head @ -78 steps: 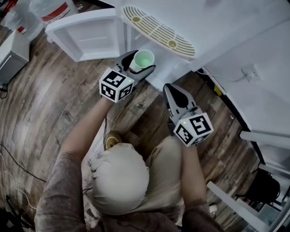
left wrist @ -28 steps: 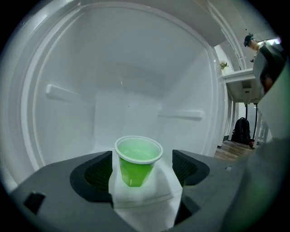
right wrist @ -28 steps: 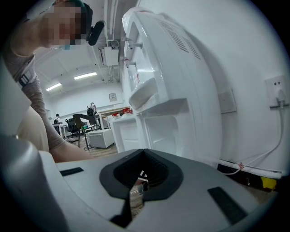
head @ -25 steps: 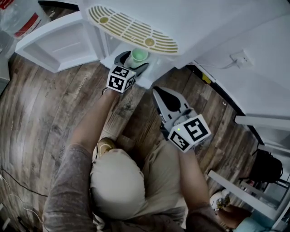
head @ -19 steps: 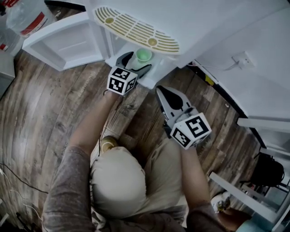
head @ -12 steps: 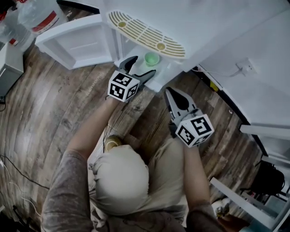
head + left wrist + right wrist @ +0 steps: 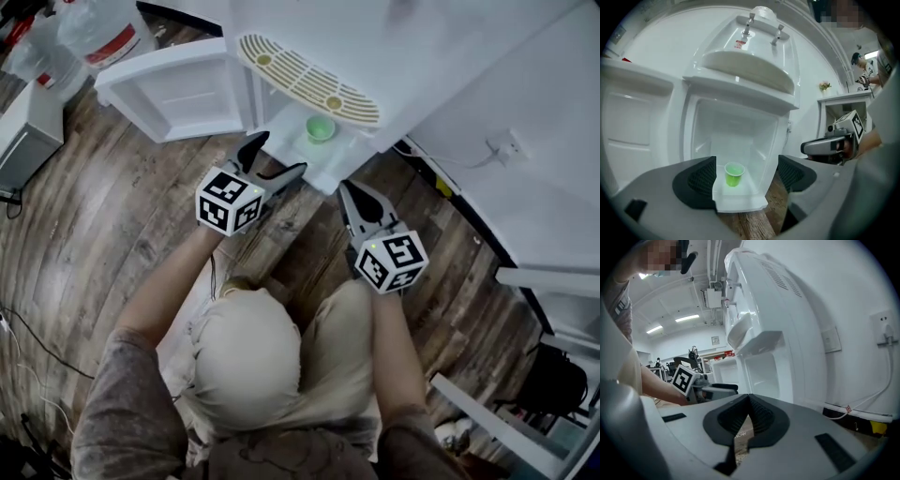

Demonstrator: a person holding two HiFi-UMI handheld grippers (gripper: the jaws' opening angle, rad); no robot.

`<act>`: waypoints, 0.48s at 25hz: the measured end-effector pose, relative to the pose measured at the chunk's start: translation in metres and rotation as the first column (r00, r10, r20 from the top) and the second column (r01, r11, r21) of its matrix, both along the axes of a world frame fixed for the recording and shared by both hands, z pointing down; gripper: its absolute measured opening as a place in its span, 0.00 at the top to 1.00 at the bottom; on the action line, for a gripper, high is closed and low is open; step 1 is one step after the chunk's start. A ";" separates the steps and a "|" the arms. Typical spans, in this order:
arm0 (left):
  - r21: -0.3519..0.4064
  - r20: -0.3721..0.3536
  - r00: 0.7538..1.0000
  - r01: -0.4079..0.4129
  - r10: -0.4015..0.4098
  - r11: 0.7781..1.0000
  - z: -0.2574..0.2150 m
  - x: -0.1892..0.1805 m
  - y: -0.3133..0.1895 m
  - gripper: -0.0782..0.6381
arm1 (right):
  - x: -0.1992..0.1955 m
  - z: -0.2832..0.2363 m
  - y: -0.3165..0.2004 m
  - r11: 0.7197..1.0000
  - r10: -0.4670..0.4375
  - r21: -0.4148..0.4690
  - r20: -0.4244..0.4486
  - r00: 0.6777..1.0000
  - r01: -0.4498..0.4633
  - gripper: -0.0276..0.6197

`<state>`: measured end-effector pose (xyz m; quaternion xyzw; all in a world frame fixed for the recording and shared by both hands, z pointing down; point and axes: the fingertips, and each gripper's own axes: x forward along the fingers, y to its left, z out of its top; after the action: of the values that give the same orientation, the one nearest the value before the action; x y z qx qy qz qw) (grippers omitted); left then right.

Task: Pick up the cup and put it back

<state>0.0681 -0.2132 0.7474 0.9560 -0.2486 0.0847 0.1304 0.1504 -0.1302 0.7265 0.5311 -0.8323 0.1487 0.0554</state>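
Since the right gripper (image 7: 350, 190) has no job here, I hold it low over the wood floor (image 7: 112, 206), jaws pressed together on nothing. Left gripper (image 7: 279, 155) sits just short of the white shelf (image 7: 740, 199), jaws spread wide and empty, so nothing knocks the cup (image 7: 734, 174). Cup stands upright on that shelf, inside the open lower compartment of the dispenser (image 7: 450, 56), apart from both pads (image 7: 701, 180). Looks put back, I judge. Farther left, the door (image 7: 178, 89) hangs open, giving access.
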 end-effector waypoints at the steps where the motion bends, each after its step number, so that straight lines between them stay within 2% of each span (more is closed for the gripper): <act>1: 0.001 -0.004 1.000 0.005 -0.005 1.000 -0.005 -0.004 0.004 0.34 | 0.000 0.000 0.000 1.000 -0.002 -0.004 -0.006 1.000 0.002 0.95; 6: -0.002 0.001 0.999 0.048 -0.048 0.999 -0.017 -0.030 0.023 0.34 | 0.002 0.002 0.002 1.000 -0.004 -0.025 -0.004 1.000 0.003 0.95; 12: -0.003 -0.026 0.993 0.114 -0.114 0.994 -0.033 -0.057 0.046 0.34 | 0.002 0.002 0.006 0.999 -0.007 -0.033 0.000 1.000 0.007 0.95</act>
<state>0.0114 -0.1676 0.7141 0.9412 -0.3009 0.0648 0.1391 0.1524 -0.1242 0.7280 0.5272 -0.8316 0.1621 0.0645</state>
